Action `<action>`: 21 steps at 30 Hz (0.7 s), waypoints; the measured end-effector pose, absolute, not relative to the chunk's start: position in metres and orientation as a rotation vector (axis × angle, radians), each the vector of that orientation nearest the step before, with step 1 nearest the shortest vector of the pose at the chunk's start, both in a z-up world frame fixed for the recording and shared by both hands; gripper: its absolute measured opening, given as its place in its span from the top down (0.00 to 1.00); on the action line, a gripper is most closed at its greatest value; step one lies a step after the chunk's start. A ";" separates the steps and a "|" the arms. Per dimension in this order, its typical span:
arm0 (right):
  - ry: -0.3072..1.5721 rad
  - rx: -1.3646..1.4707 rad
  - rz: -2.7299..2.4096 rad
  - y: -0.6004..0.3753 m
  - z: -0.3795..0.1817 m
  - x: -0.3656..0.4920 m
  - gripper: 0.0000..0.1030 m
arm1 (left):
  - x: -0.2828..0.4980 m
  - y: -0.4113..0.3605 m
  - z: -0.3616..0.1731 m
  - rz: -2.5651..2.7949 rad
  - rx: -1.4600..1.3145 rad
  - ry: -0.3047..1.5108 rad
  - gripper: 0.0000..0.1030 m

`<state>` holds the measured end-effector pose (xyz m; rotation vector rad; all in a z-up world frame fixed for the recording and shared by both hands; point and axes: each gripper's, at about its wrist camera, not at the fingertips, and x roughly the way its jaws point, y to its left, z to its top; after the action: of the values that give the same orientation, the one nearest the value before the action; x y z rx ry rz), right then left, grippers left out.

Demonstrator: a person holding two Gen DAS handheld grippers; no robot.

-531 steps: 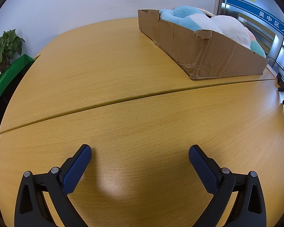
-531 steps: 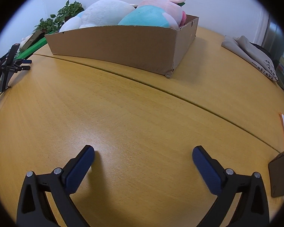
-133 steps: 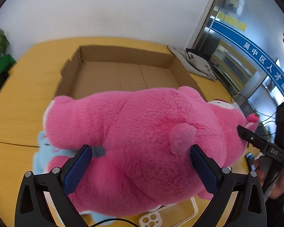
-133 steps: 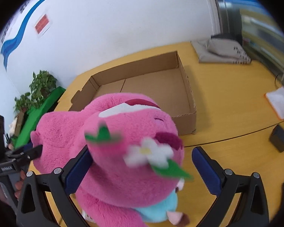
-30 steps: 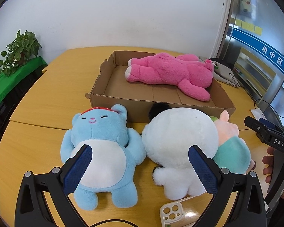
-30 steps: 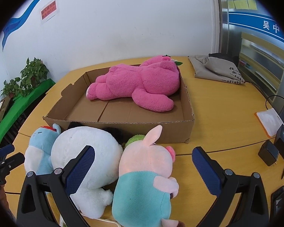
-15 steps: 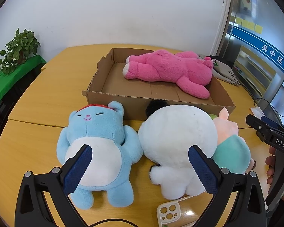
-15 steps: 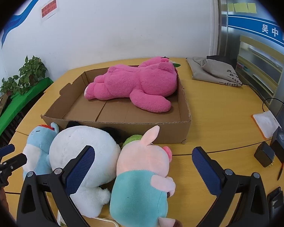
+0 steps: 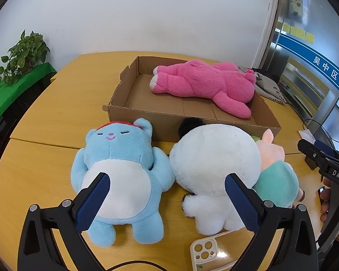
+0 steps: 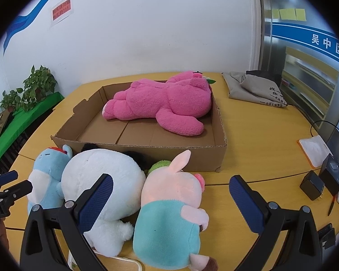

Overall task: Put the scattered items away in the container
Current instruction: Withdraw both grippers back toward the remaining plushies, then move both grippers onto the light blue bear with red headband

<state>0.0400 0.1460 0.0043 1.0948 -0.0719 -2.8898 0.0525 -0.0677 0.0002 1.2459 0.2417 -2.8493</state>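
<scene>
The left gripper (image 9: pixel 167 194) is wide open and holds nothing. It hangs over the spot where the blue bear (image 9: pixel 122 169) and the white plush (image 9: pixel 214 164) touch. The right gripper (image 10: pixel 169 194) is wide open too, with nothing in it, and it sits above the pig in the teal shirt (image 10: pixel 171 212).

All three toys lie on the wooden table (image 9: pixel 45 122), squashed side by side, just in front of the cardboard box (image 10: pixel 147 155). A clear phone case (image 9: pixel 212 253) lies right by the white plush's foot.

This could go wrong. The toys are fat and soft, so a gripper may pinch only a bit of fluff, and the toy could slip out on the way up. The toys press on each other, so lifting one may drag the next one along or knock the phone case. The box wall is right behind them, and a low lift could bump it and push the box away.

Farther back, the pink bear (image 10: pixel 162 108) is already lying inside the box. It fills the far half, so three more big toys may not all fit flat.
</scene>
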 end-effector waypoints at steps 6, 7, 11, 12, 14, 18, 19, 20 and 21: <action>-0.063 1.098 -2.902 0.145 0.006 0.042 0.00 | 0.049 -0.069 -0.003 -2.847 1.267 0.253 0.00; -0.061 1.096 -2.903 0.145 0.007 0.042 0.00 | 0.049 -0.069 -0.004 -2.847 1.271 0.252 0.00; -0.046 1.098 -2.905 0.144 0.007 0.042 0.00 | 0.049 -0.064 -0.003 -2.856 1.271 0.236 0.00; -0.044 1.099 -2.904 0.144 0.007 0.042 0.00 | 0.049 -0.063 -0.002 -2.857 1.271 0.229 0.00; -0.046 1.099 -2.901 0.144 0.007 0.043 0.00 | 0.049 -0.061 -0.002 -2.855 1.270 0.215 0.00; -0.050 1.098 -2.897 0.144 0.007 0.044 0.00 | 0.050 -0.060 -0.001 -2.858 1.268 0.201 0.00; -0.055 1.093 -2.895 0.144 0.007 0.045 0.00 | 0.051 -0.060 -0.001 -2.858 1.269 0.198 0.00; -0.060 1.088 -2.893 0.144 0.007 0.045 0.00 | 0.051 -0.060 -0.001 -2.858 1.270 0.193 0.00; -0.063 1.085 -2.889 0.144 0.008 0.046 0.00 | 0.052 -0.060 -0.001 -2.858 1.269 0.188 0.00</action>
<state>0.0462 0.1445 0.0077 1.0846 -0.0631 -2.8892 0.0516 -0.0604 -0.0011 1.2689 0.1880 -2.8577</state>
